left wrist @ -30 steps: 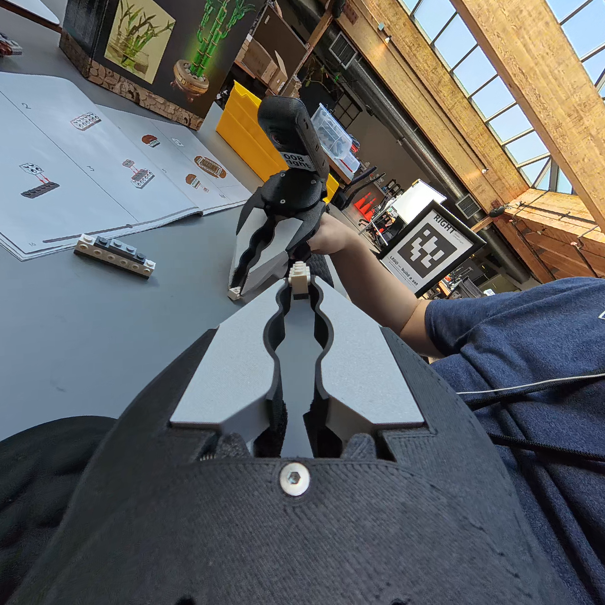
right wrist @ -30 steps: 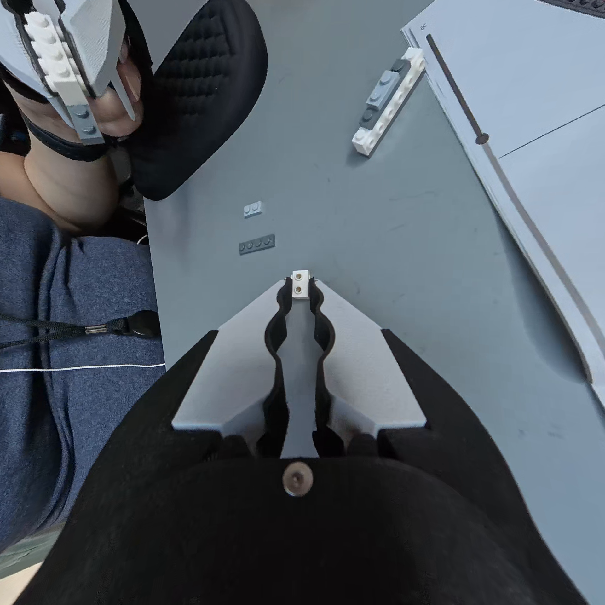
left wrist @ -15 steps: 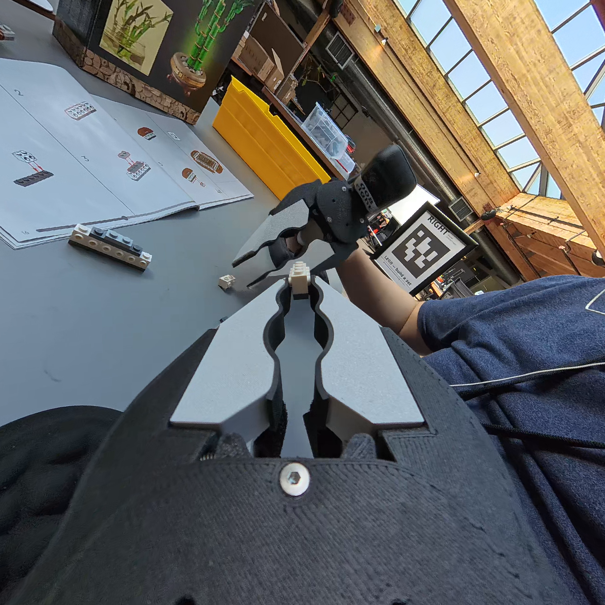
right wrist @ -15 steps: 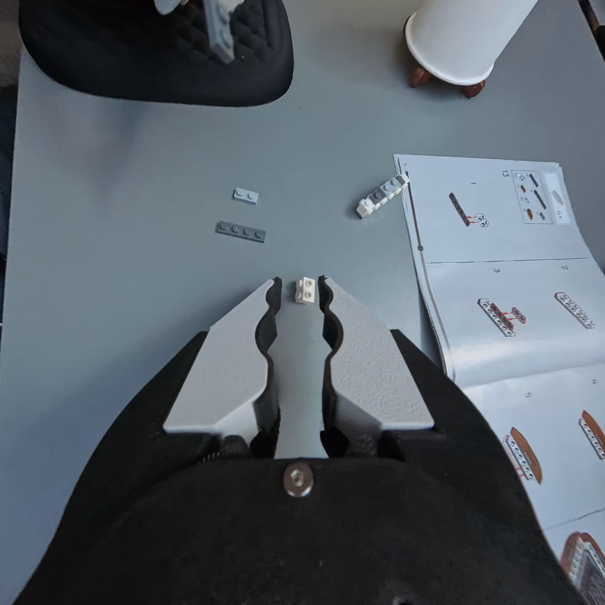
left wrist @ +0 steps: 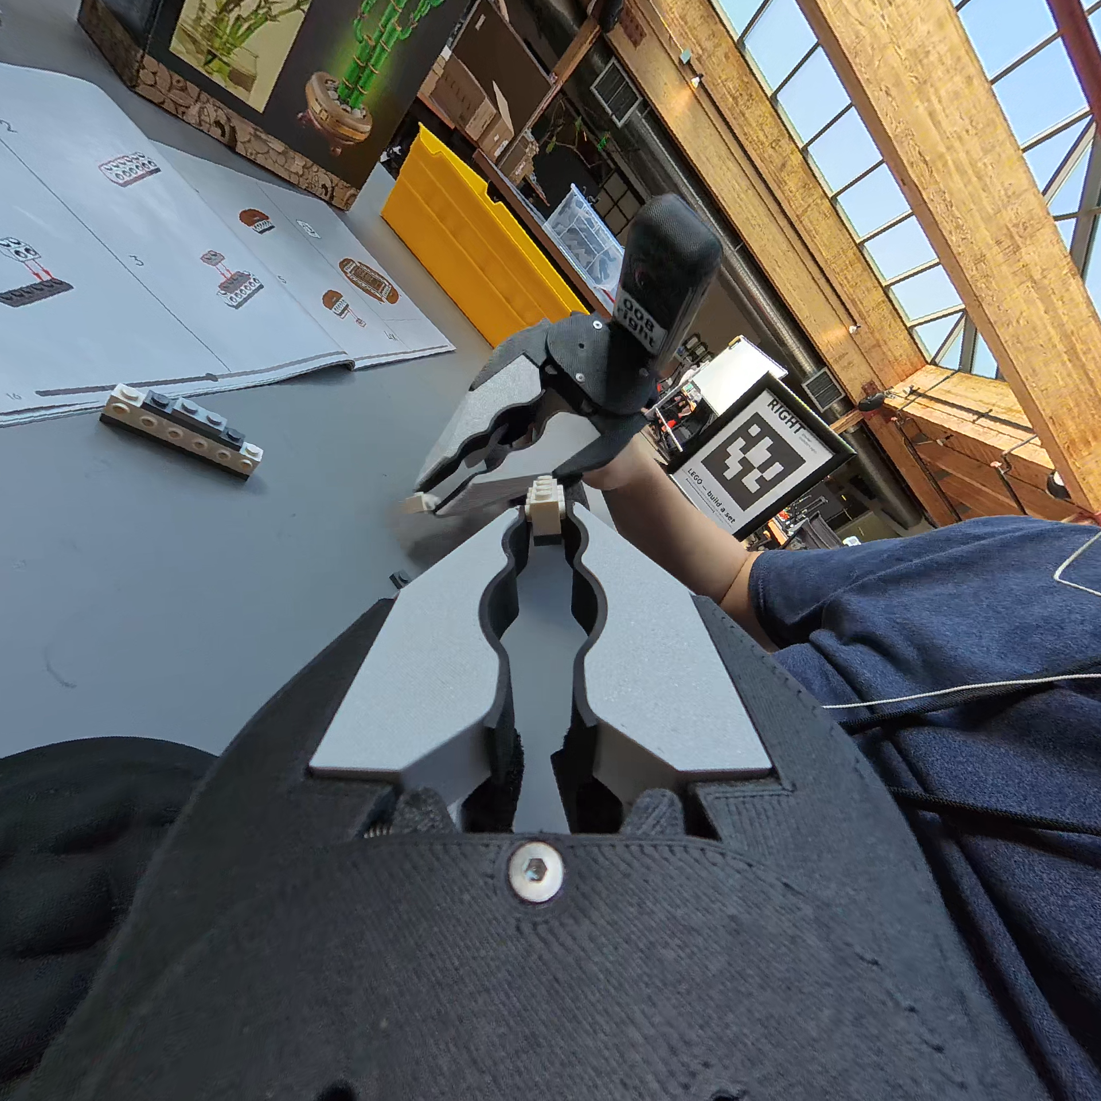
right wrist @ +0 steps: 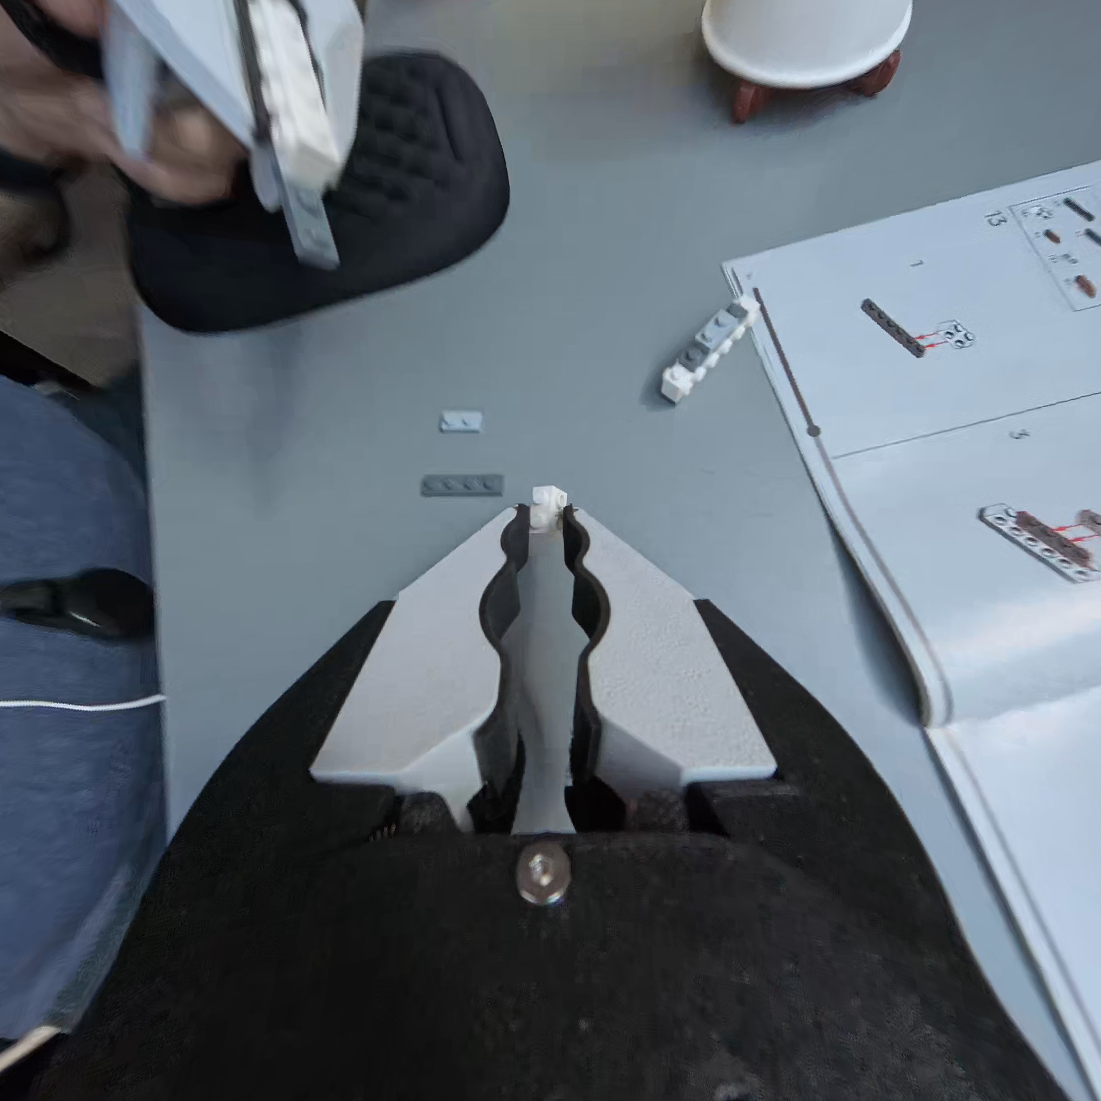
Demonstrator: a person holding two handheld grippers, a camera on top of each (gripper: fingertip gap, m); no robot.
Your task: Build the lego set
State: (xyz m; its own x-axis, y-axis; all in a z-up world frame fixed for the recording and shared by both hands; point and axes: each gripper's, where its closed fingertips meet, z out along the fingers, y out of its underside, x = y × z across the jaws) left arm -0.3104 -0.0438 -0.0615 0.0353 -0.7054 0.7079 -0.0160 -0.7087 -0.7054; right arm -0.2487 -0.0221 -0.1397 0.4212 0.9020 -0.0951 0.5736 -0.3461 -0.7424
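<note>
My left gripper (left wrist: pixel 545 513) is shut on a cream brick strip (left wrist: pixel 543 497) and holds it above the table. It also shows blurred at the top left of the right wrist view (right wrist: pixel 286 137), with a grey plate on the strip's end. My right gripper (right wrist: pixel 543 513) is shut on a small white brick (right wrist: pixel 547 503), low over the grey table (right wrist: pixel 596 238). In the left wrist view the right gripper (left wrist: pixel 430 506) sits just ahead of my left fingertips with that brick (left wrist: pixel 416 504) at its tip.
A white and grey brick assembly (right wrist: pixel 709 351) lies by the open instruction booklet (right wrist: pixel 953 476). A light grey plate (right wrist: pixel 462 421) and a dark grey plate (right wrist: pixel 462 485) lie left of my right gripper. A black pad (right wrist: pixel 387 238), a white cup (right wrist: pixel 804 36), the set box (left wrist: pixel 238 59) and a yellow bin (left wrist: pixel 476 238) stand around. Left tips to right tips: about 11 centimetres. Between my right fingertips and the dark grey plate (right wrist: pixel 462 485) there is roughly 4 centimetres.
My right gripper held the small white brick, opened and left it on the table, and has now shut on it again. My left gripper kept its strip.
</note>
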